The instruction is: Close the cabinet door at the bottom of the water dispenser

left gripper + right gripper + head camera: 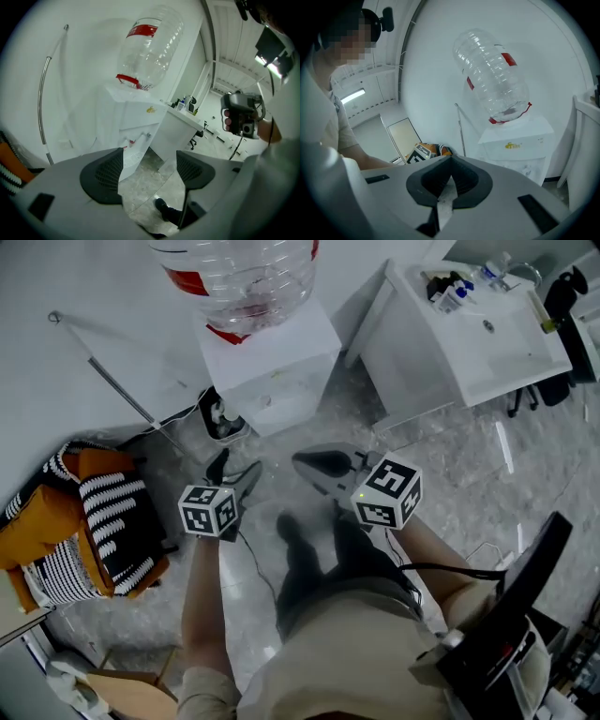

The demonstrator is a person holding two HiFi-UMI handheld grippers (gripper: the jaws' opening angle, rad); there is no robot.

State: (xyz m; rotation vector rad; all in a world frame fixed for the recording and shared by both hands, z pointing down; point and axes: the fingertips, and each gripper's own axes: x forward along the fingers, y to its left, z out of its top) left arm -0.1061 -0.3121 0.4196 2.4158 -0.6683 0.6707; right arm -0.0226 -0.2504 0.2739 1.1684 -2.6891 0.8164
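Seemingly marble floor (469, 465) spreads beneath water dispenser (272, 362) and sink cabinet (412, 362).

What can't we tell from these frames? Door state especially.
Cabinet door, open or shut: no view settles it.
Head view: looks down on the water dispenser; front out of sight.
Left gripper view: left gripper covers most of the lower front.
Right gripper view: right gripper covers the lower half.

White water dispenser (272, 367), striped cushion (117, 526) (black-white)
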